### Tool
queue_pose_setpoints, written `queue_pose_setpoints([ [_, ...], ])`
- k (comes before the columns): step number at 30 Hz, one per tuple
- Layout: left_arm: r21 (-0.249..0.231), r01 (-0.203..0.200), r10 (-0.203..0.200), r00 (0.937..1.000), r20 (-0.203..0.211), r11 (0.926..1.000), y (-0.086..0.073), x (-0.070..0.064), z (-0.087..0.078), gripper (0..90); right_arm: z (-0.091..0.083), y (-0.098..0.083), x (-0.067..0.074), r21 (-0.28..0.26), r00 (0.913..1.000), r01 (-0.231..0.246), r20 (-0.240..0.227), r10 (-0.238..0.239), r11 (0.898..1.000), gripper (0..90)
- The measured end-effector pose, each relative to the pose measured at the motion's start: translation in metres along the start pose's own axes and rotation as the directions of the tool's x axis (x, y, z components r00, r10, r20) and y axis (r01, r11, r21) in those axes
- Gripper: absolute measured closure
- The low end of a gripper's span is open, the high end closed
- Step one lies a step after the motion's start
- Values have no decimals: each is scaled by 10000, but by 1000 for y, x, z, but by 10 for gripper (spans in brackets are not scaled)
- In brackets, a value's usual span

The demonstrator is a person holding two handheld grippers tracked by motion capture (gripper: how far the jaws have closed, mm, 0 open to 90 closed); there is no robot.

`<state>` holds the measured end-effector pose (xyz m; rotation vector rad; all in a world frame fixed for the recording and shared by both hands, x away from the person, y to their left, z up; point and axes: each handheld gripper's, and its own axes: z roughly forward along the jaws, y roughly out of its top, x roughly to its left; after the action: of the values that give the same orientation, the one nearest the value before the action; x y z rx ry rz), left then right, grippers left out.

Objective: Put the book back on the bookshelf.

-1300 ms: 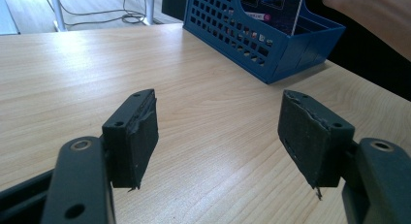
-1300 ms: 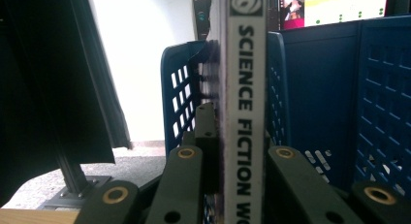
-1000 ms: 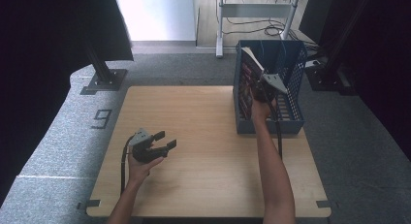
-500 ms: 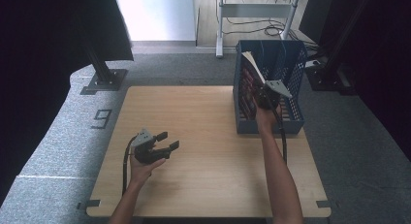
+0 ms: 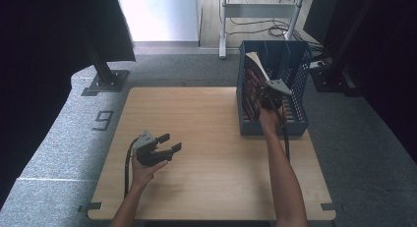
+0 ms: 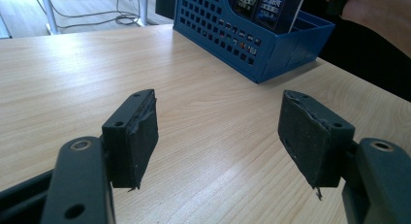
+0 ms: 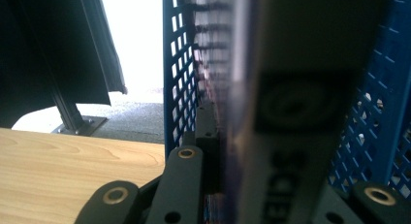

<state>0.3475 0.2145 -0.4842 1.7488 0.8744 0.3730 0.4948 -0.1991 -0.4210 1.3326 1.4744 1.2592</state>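
Note:
A blue perforated basket (image 5: 301, 89) stands at the table's far right and holds several upright books. My right gripper (image 5: 265, 94) reaches into it from above. Its jaws have just been closing, and they are shut on a tilted book (image 5: 256, 64) whose pale page edge sticks up above the rim. In the right gripper view that book (image 7: 291, 112) stands blurred between the jaws of the right gripper (image 7: 271, 180). My left gripper (image 5: 169, 142) rests low over the table's left half, open and holding nothing. In the left gripper view, bare wood lies between its pads (image 6: 140, 132).
The basket (image 6: 271, 59) lies ahead and to the right in the left gripper view, with a hand above it. Beyond the wooden table (image 5: 196, 119) there is grey carpet. A dark post base (image 5: 105, 82) stands at the far left and a metal rack (image 5: 260, 11) behind.
The right hand has shifted only slightly at the book in the basket. The left gripper has stayed where it was.

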Motion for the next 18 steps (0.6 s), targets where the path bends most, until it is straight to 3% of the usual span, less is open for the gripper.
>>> queue_pose_setpoints([
  [10,-37,43,-43,10000,-48,10000,0,2,0,308,3,-1,-7,-345,9980,-632,20,634,9974,817],
  [18,-54,101,-101,9999,-120,9999,0,5,-1,308,18,1,-6,-684,9957,-858,300,880,9940,817],
])
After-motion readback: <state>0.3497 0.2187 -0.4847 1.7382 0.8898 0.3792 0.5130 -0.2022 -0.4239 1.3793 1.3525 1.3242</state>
